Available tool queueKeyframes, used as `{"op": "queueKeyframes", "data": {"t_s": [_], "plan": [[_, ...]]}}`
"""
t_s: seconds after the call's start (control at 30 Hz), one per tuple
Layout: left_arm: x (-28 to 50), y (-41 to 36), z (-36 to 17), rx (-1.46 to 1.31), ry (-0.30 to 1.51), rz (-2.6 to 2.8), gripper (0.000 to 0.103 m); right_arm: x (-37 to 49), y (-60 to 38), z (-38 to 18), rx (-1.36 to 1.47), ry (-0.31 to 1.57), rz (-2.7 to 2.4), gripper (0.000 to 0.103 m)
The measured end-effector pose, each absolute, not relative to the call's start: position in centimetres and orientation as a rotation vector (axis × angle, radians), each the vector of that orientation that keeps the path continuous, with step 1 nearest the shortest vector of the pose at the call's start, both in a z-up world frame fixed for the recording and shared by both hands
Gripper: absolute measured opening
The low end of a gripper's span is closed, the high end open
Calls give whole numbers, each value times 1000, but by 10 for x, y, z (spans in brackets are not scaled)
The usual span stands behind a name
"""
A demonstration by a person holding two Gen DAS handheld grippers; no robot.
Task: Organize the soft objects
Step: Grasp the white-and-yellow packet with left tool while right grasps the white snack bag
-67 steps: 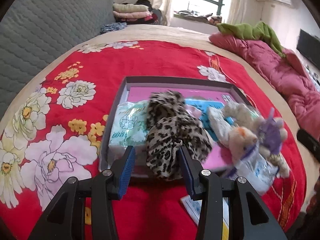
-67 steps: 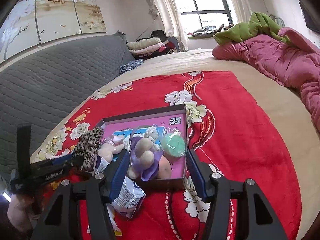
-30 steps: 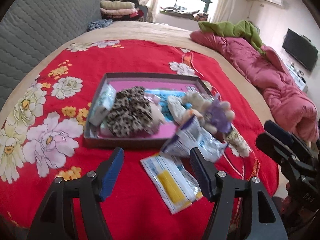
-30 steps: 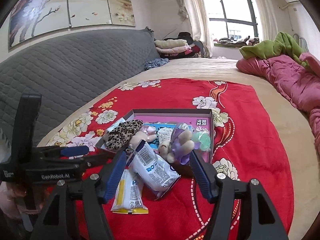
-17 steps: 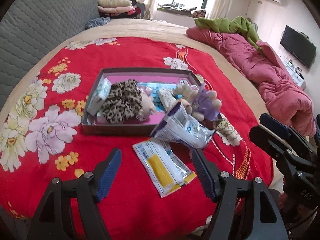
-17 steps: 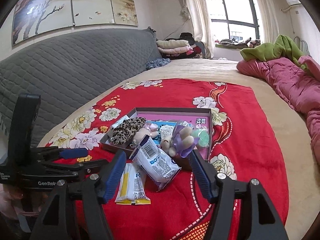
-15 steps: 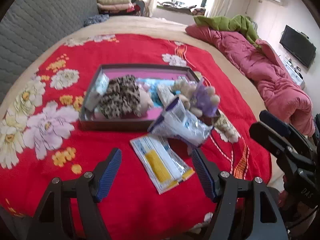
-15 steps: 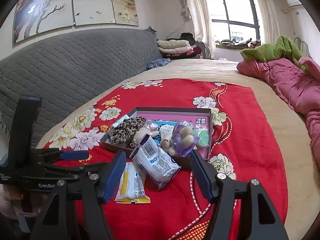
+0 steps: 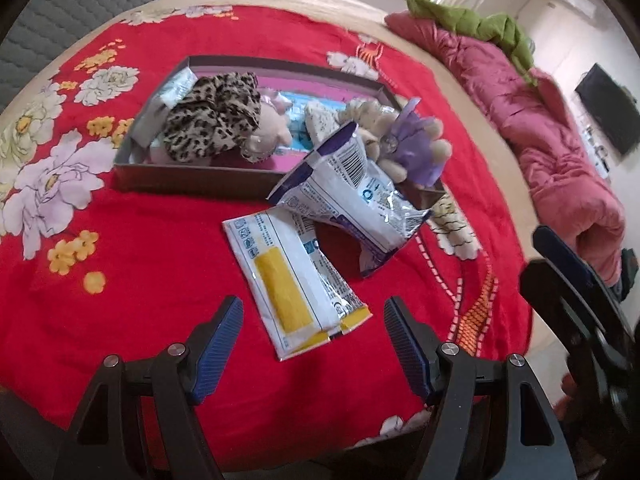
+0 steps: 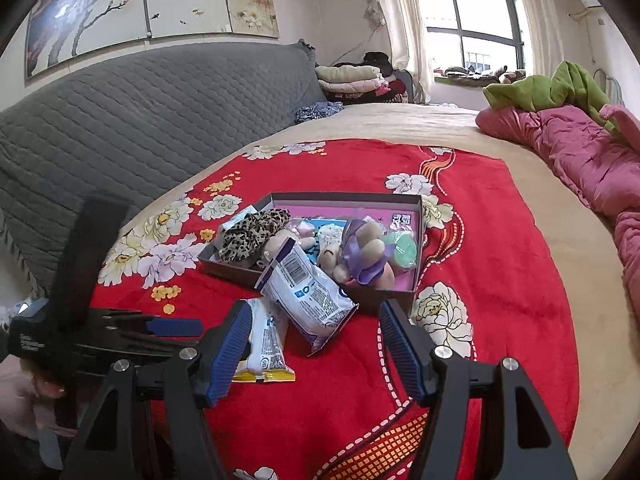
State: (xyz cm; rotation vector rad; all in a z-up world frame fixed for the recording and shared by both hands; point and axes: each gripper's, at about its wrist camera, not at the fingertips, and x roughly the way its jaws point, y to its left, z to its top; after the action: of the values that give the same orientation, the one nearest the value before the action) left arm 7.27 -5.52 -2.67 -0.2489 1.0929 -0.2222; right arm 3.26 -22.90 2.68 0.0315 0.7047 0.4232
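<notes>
Bright daylight comes from the window [image 10: 468, 28], which is blown out to white. Both fisheye views bend strongly toward dark rounded corners. The left wrist view is slightly smeared; shadows on the red blanket [image 9: 152, 248] are soft.

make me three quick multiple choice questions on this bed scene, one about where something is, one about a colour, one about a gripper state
1. Where does the flat packet with the yellow strip lie?
A. inside the box
B. on the red blanket in front of the box
C. on the pink quilt

2. What colour is the inside of the box?
A. pink
B. green
C. black

3. How is the left gripper?
A. shut on the packet
B. shut on nothing
C. open, holding nothing

Answers: 1 B, the packet rests on the red blanket, nearer the camera than the box wall. 2 A, pink lining shows behind the leopard cloth. 3 C, its blue pads stand wide apart, off the packet.
</notes>
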Motion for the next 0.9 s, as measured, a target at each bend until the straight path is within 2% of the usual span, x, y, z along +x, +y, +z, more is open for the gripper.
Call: {"op": "queueKeyframes", "data": {"t_s": [0.57, 0.9], "plan": [[127, -73, -85, -201, 1198, -75, 76, 47, -228, 1, 60, 764, 437, 66], [126, -62, -89, -182, 1166, -116, 61, 87, -215, -32, 115, 856, 475, 66]]}}
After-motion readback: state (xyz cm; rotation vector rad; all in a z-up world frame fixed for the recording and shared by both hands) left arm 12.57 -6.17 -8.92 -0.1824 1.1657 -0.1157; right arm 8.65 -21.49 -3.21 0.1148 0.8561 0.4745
